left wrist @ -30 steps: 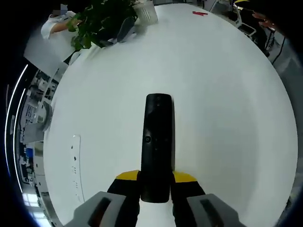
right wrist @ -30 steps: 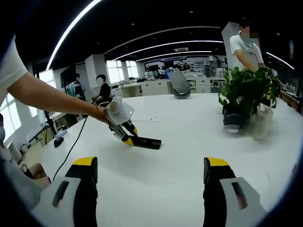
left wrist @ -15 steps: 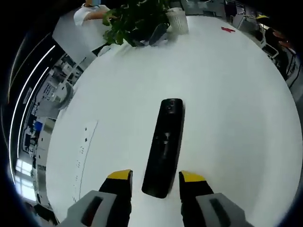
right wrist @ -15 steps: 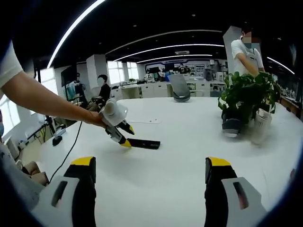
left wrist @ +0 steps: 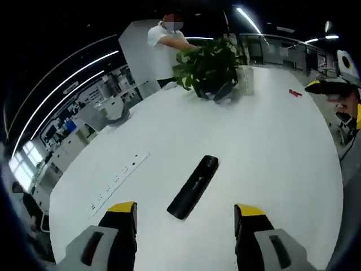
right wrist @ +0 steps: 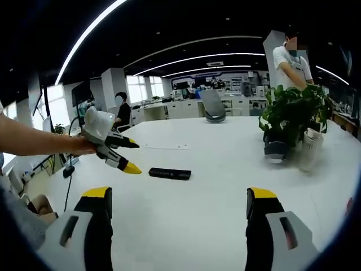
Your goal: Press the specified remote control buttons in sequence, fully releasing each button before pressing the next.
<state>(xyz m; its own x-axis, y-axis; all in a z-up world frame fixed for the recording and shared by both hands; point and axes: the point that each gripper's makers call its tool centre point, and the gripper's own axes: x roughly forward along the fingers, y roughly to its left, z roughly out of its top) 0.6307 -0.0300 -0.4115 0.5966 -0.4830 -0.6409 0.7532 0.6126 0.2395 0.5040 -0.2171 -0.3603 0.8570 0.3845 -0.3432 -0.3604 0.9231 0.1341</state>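
a: position of the black remote control (left wrist: 193, 187)?

b: lying flat on the white worktop (left wrist: 282, 147), ahead of the left gripper (left wrist: 186, 214) and between the lines of its two fingers, touching neither. in the right gripper view the same remote control (right wrist: 170, 173) lies well ahead, left of centre.

a: left gripper state?

b: its yellow-tipped fingers (left wrist: 122, 209) are spread wide with nothing between them. in the right gripper view the left gripper (right wrist: 128, 155) is seen held by a hand (right wrist: 84, 145), raised above the worktop (right wrist: 225, 186) just left of the remote, fingers parted, holding nothing.

a: right gripper?

b: the right gripper (right wrist: 177, 203) has its fingers (right wrist: 97, 195) wide apart, empty, clear of the remote.

a: other items noted?

b: a potted plant (left wrist: 210, 65) stands at the far side of the worktop, with a white cup (left wrist: 245, 80) just beside it. a flush socket strip (left wrist: 118, 182) is set into the surface left of the remote. a small red item (left wrist: 294, 92) lies far right; cannot tell what it is. a person in a white shirt (left wrist: 167, 36) stands behind the plant.
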